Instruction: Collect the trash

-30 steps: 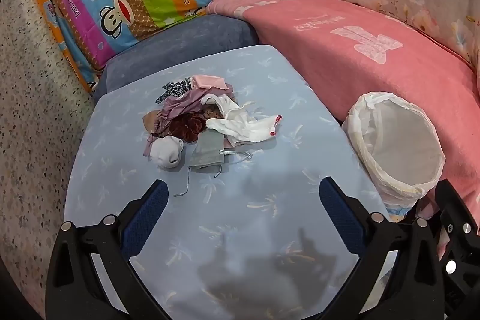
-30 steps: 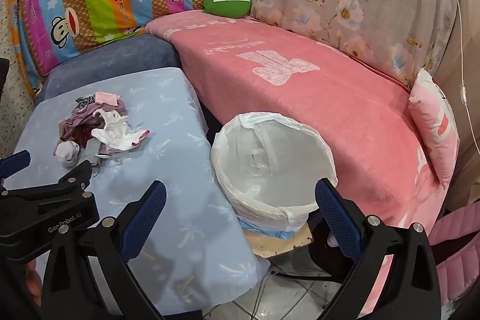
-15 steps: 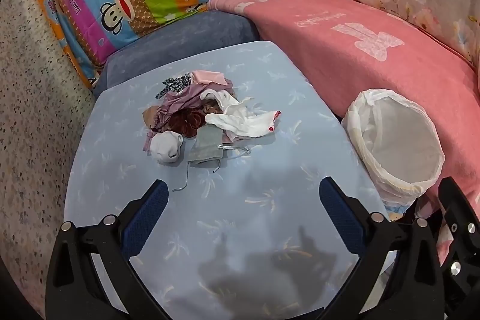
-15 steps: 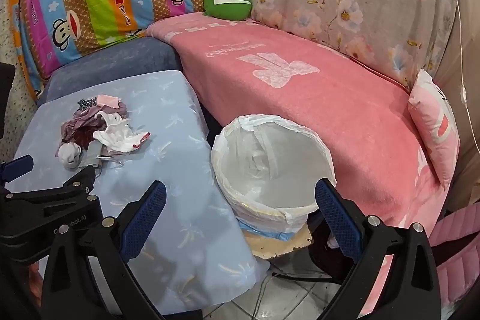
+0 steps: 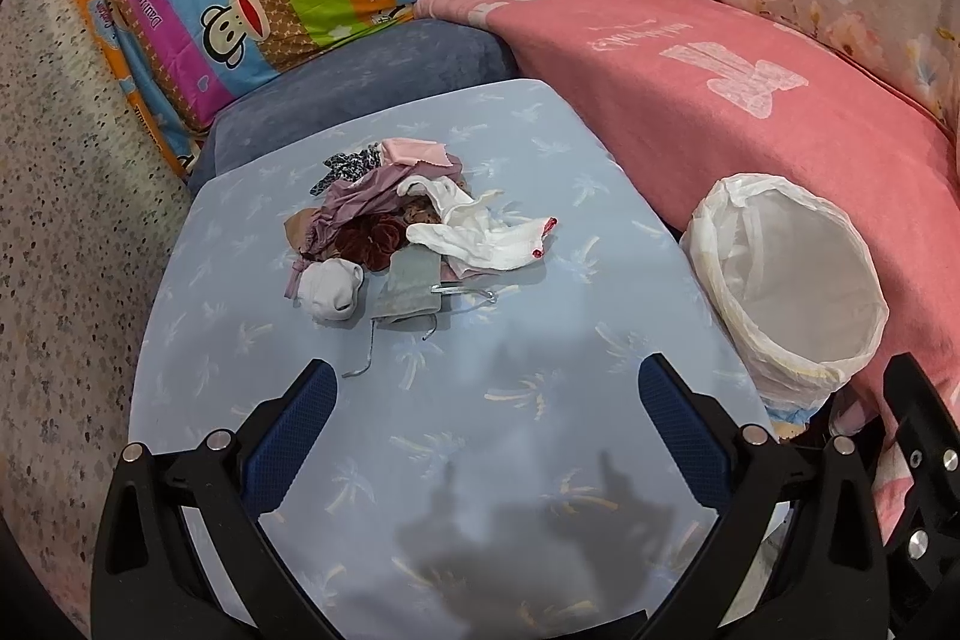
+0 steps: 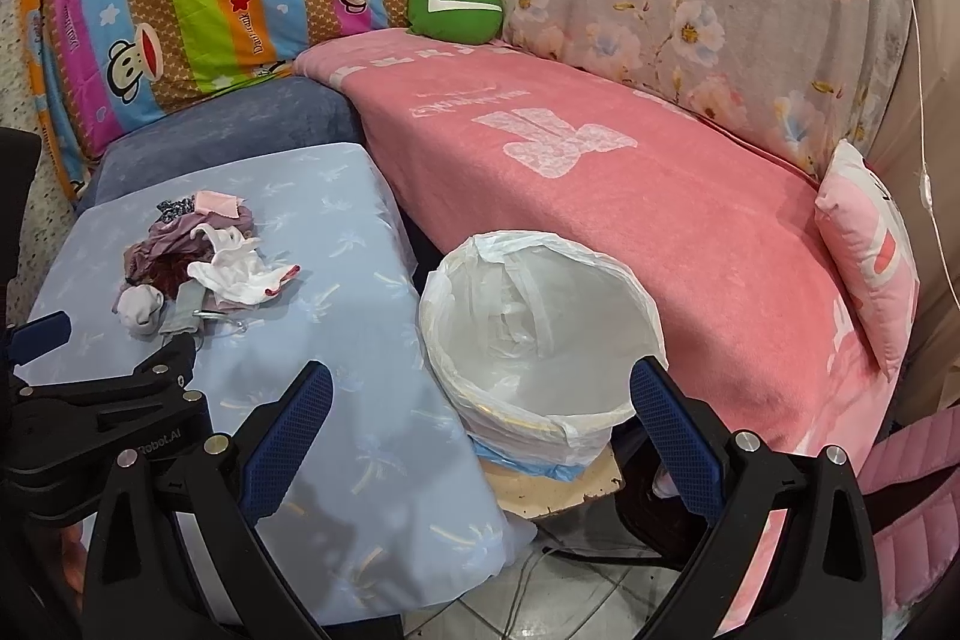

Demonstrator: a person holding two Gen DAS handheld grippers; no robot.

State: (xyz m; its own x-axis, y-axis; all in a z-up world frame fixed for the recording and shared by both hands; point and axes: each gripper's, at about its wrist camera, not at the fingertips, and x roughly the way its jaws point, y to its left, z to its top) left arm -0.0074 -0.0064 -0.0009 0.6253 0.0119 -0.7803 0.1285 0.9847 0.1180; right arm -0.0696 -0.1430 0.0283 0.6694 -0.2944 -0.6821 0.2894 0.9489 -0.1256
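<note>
Left wrist view: a heap of fabric scraps (image 5: pixel 414 232) lies mid-way on the pale blue surface (image 5: pixel 510 400), with a white sock (image 5: pixel 480 238) draped over its right side. The left claw (image 5: pixel 480 418) hangs over bare cloth nearer the camera, fingers apart and empty. The right claw (image 6: pixel 480 418), also spread and empty, points at the lined white bin (image 6: pixel 540 334) just beside the surface.

Pink-blanketed sofa (image 6: pixel 630 196), blue-clothed table (image 5: pixel 456 424), tiled floor (image 6: pixel 540 604), speckled wall (image 5: pixel 54 196)
</note>
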